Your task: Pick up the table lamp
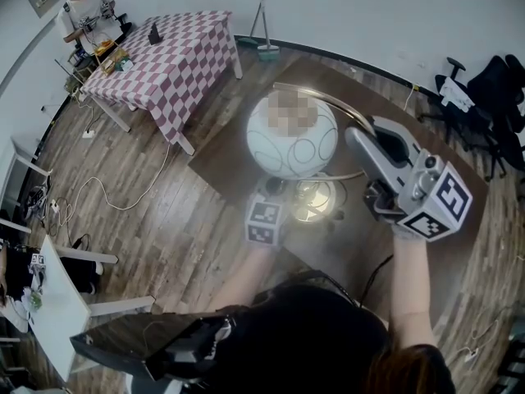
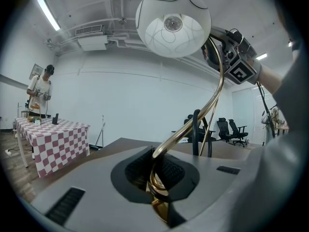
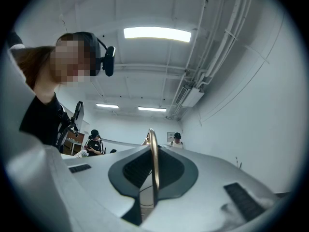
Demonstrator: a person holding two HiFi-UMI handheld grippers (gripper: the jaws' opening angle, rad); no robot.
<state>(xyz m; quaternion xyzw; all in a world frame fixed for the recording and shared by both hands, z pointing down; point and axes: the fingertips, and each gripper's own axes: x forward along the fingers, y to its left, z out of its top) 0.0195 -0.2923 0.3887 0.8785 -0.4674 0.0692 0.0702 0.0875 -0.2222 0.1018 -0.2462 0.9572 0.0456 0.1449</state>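
I'm holding the table lamp (image 1: pixel 291 138) in two places because it is top-heavy. The big white shade (image 2: pixel 173 21) hangs out on a long curved gold stem (image 2: pixel 212 105), and I judge that one grip alone would let it swing. My left gripper (image 2: pixel 157 178) is clamped tight on the stem low down, just by the round base (image 1: pixel 316 199). My right gripper (image 3: pixel 153 173) is closed on the stem higher up, to the right of the shade. The lamp is over the middle of the dark table (image 1: pixel 221 167), close in front of me. I cannot tell whether the base is clear of the tabletop. My left arm (image 1: pixel 246 277) reaches in about level from the near side. My right arm (image 1: pixel 408 286) stretches farther out, its gripper tipped slightly upward.
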